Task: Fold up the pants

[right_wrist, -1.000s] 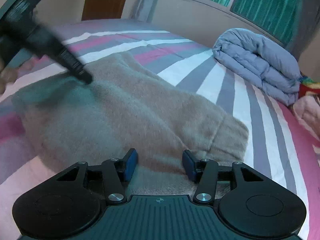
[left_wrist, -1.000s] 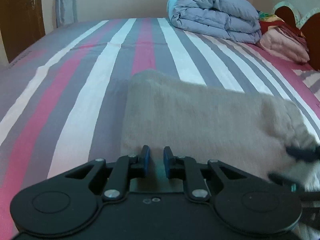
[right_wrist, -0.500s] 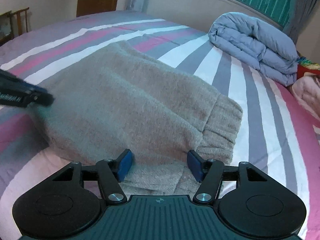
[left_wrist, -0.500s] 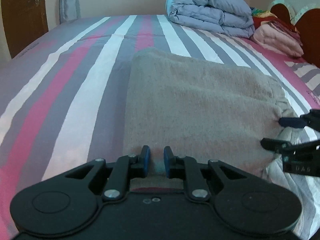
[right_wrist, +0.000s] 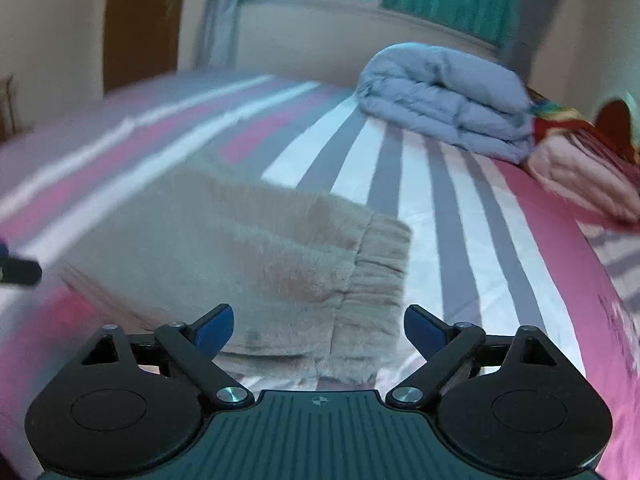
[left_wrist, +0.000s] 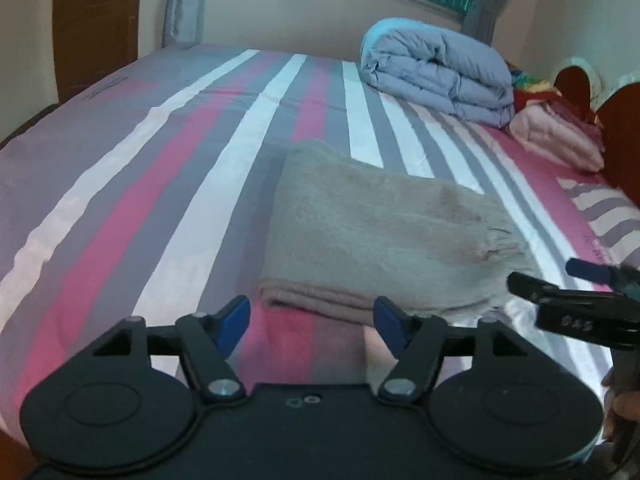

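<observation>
Pants lie folded into a flat beige rectangle on the striped bed, centre of the left wrist view. Layered edge faces the camera at 6 o'clock. Ribbed waistband is at the 3 o'clock end, clearest in the right wrist view.

Left gripper: jaws opening, nothing between them but bedsheet. It sits just short of the near edge, apart from the cloth.

Right gripper: jaws opening, wide. Waistband corner shows in the gap, but the pads don't press it, so no grip. In the left view it comes in at 3 o'clock, near the waistband end.

Quilt at 1 o'clock and pink bedding at 2 o'clock, both well apart from the pants.

Judgement: fold looks done or nearly so.

Risks from here:
- Right pad is close to the waistband. A snag on the fuzzy cloth would drag the top layer and open the fold.
- Near edge layers aren't perfectly flush. A nudge from the left fingers could slide them further.
- Right view is motion-blurred, so I can't tell the exact clearance over the cloth.
</observation>
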Demonstrator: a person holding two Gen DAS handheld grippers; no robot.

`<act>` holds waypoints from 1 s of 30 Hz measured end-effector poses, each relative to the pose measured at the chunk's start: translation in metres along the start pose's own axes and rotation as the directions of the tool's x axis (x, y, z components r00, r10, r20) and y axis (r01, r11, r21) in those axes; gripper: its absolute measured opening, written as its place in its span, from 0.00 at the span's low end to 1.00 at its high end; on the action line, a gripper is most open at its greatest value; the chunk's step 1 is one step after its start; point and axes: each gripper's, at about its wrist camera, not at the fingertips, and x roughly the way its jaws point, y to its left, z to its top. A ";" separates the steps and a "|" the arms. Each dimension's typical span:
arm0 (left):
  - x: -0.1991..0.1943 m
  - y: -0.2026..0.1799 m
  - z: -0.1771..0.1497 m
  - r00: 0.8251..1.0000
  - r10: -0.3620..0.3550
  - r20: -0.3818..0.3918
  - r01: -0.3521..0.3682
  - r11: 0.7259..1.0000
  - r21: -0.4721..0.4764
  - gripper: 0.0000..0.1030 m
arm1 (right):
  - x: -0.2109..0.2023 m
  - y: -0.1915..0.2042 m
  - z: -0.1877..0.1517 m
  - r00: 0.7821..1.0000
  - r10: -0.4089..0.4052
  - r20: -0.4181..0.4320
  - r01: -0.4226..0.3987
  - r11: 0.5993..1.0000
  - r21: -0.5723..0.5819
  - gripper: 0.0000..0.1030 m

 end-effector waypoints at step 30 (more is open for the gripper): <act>-0.221 -0.055 -0.134 0.965 0.078 0.250 -0.104 0.990 0.093 0.94 | -0.310 0.026 -0.099 0.950 -0.046 0.308 -0.045 0.958 0.282 1.00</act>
